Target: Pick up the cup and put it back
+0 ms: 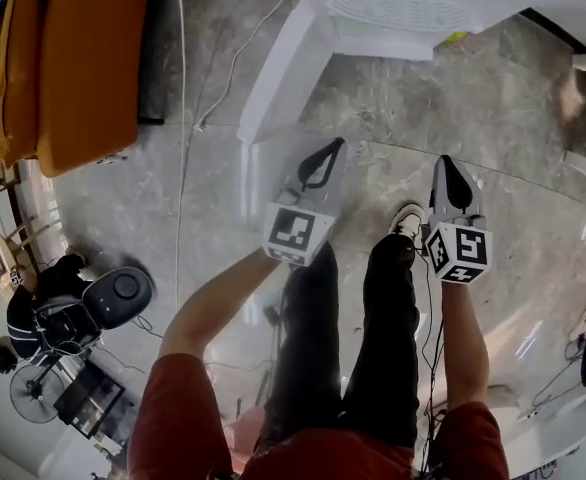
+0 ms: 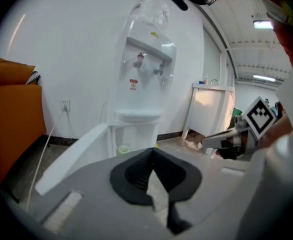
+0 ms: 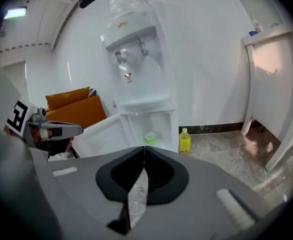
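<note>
A small green cup [image 3: 150,137] stands inside the open lower compartment of a white water dispenser [image 3: 136,59]; the left gripper view shows the cup [image 2: 123,149] behind the open door [image 2: 74,156]. My left gripper [image 1: 330,148] and right gripper [image 1: 446,164] are held side by side in front of the dispenser [image 1: 393,13], well short of the cup. The left gripper's [image 2: 152,150] jaws meet at the tips with nothing between them. The right gripper [image 3: 144,148] is likewise shut and empty.
A yellow bottle [image 3: 185,140] stands on the floor right of the dispenser. An orange sofa [image 1: 73,58] is at the left, and a white cabinet [image 3: 276,84] at the right. A cable [image 1: 180,118] runs across the marble floor. A fan [image 1: 113,298] sits behind at the left.
</note>
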Demonstrator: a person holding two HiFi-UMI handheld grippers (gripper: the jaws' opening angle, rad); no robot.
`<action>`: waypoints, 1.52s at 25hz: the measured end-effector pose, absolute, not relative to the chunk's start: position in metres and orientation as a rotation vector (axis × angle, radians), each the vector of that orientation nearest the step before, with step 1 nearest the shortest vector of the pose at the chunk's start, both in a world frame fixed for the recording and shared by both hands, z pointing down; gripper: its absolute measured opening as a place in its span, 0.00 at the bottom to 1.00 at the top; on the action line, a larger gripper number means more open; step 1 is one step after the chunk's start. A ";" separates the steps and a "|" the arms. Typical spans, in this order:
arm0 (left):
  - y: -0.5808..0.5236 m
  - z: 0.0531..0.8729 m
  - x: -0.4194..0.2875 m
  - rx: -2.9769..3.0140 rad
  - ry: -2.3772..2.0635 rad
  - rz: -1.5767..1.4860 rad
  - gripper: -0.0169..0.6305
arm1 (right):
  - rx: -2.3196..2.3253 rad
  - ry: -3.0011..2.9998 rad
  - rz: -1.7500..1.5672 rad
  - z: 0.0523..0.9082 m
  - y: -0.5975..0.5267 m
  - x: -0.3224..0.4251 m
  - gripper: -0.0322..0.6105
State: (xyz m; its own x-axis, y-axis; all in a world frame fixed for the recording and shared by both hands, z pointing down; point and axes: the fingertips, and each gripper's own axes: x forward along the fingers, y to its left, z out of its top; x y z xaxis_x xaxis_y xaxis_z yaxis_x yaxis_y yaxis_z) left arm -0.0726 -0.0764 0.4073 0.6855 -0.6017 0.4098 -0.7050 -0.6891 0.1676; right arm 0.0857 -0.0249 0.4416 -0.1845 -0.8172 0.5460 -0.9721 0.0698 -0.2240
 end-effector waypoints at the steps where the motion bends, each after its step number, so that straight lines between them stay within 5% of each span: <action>1: -0.072 0.385 -0.074 2.581 -1.038 0.470 0.03 | 1.794 -2.071 0.794 0.420 -0.022 0.084 0.05; 20: -0.018 -0.013 -0.091 2.626 -1.095 0.593 0.03 | 1.870 -2.042 0.626 -0.003 0.025 0.078 0.05; 38: -0.060 -0.192 -0.112 2.812 -1.246 0.338 0.03 | 2.012 -2.158 0.311 -0.193 0.004 0.082 0.05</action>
State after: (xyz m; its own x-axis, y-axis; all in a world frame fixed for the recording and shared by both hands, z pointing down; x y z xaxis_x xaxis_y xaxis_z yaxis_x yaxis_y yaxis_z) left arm -0.1125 -0.0605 -0.1917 0.6519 -0.7264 0.2177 -0.7367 -0.6747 -0.0449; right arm 0.0824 0.0036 -0.1931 -0.0720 -0.9607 0.2680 -0.9973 0.0654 -0.0333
